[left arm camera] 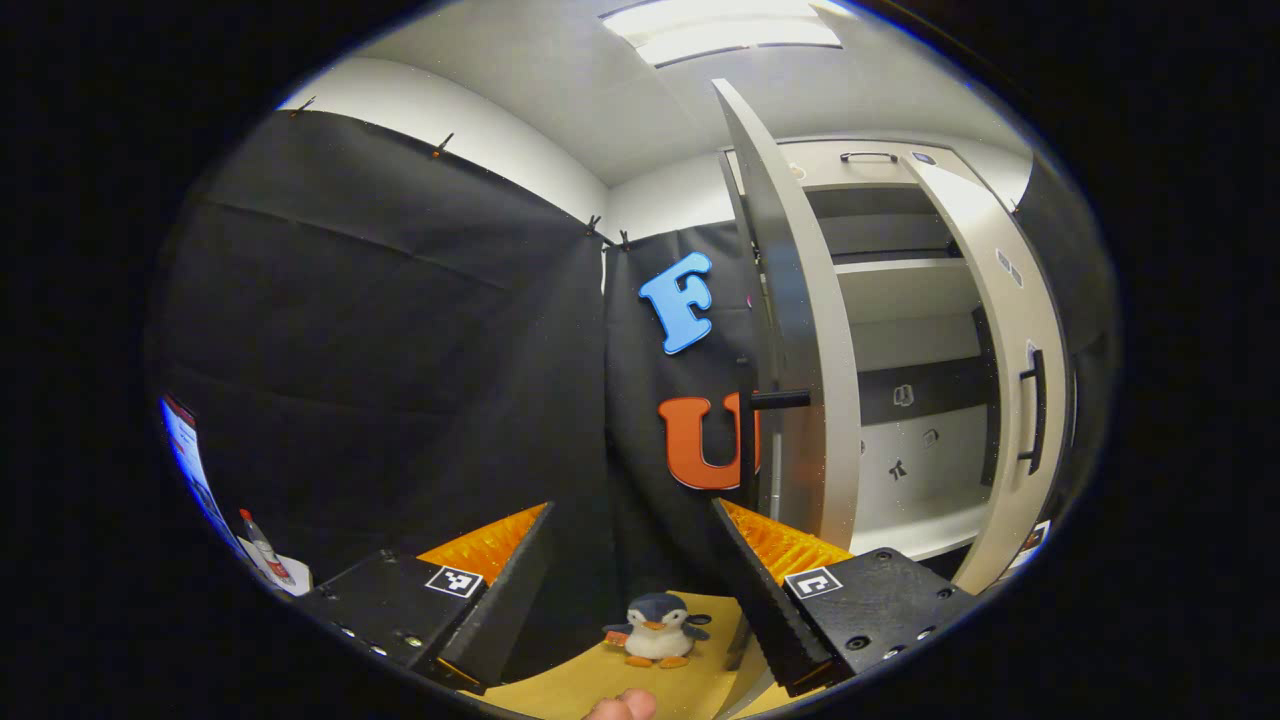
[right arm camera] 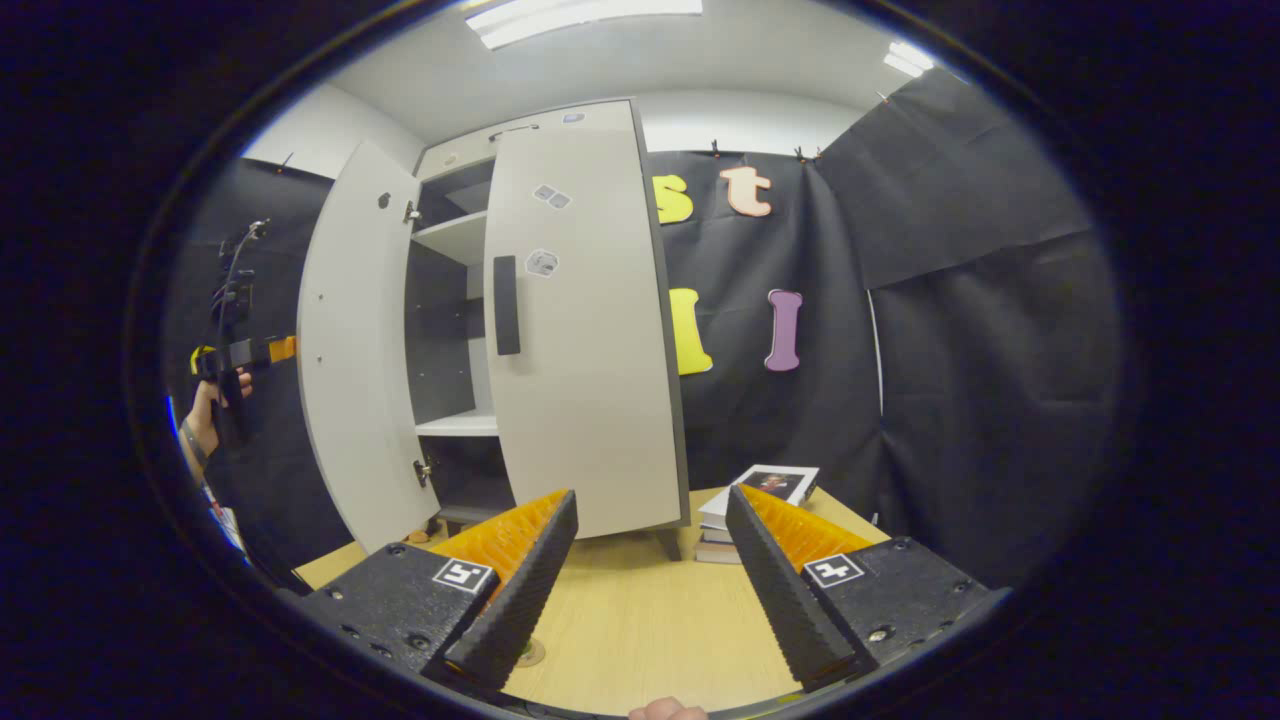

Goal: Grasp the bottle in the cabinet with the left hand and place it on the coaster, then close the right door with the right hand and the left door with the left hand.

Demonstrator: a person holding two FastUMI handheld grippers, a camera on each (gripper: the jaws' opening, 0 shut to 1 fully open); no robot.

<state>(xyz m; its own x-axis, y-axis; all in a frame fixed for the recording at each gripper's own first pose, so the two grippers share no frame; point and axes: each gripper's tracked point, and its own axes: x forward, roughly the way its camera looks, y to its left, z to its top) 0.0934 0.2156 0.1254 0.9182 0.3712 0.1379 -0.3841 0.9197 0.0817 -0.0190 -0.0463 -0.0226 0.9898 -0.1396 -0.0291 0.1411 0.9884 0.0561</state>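
My left gripper (left arm camera: 630, 590) hangs spread and empty, the left door (left arm camera: 800, 330) edge-on at one o'clock. My right gripper (right arm camera: 650, 580) is likewise released, the right door (right arm camera: 590, 330) at eleven o'clock, partly swung. I cannot spot the bottle. I judge the door-closing step is in hand: next, push the right door shut.

Each tool (right arm camera: 650, 580) has two wedge-shaped, ridged fingers on screwed housings bearing square black-and-white markers; a wristband circles the person's wrist (right arm camera: 192, 440), left edge.
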